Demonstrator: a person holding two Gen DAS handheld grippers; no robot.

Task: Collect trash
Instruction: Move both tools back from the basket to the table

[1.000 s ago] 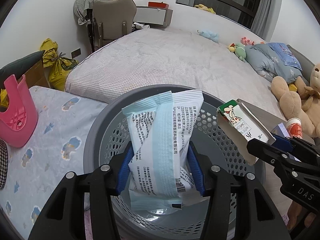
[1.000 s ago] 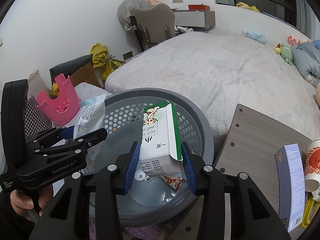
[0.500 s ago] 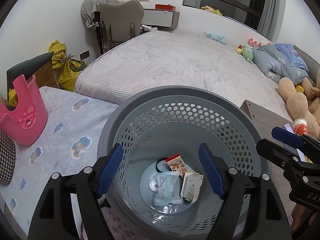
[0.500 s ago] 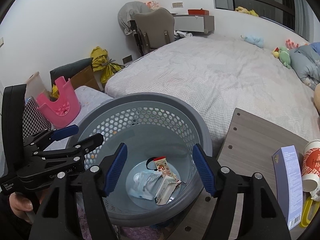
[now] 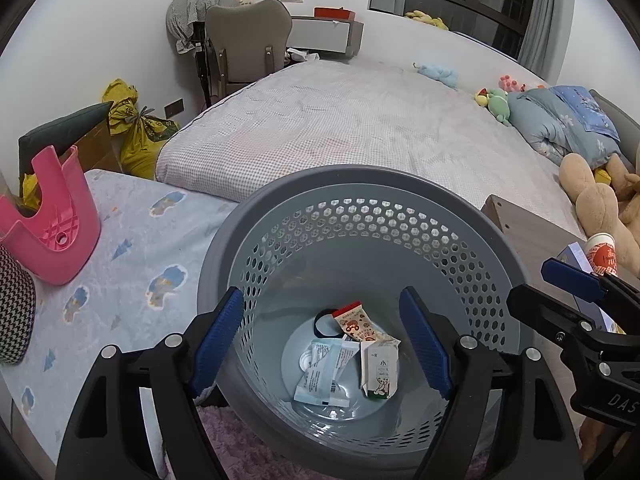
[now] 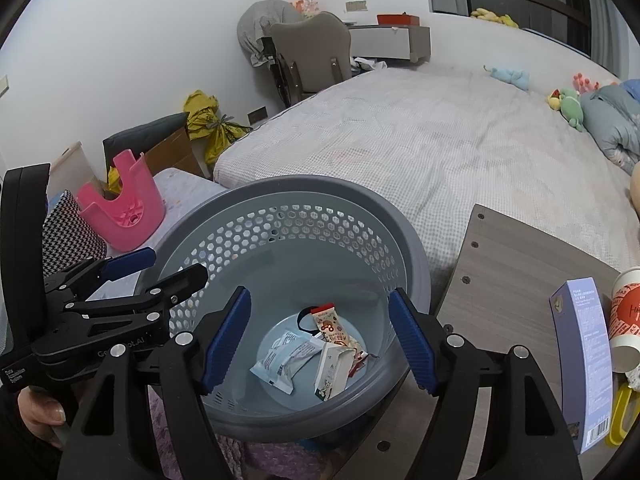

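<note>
Both grippers hang over the grey perforated bin (image 5: 360, 216), jaws just opened and empty. Left gripper (image 5: 320, 340) and right gripper (image 6: 320, 336) aim downward so drops land inside. The blue-white packet (image 5: 324, 372) and small carton (image 5: 378, 368) lie at bottom centre.

Both wrist cameras look steeply down past their own fingers, close above the grey basket (image 5: 360, 184) (image 6: 304, 192), sharing its inside and the bed (image 5: 340, 120) beyond

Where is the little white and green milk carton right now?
In both wrist views the small white and green milk carton lies at the bottom of the grey perforated plastic bin, right of the pale blue wrapper.
</note>
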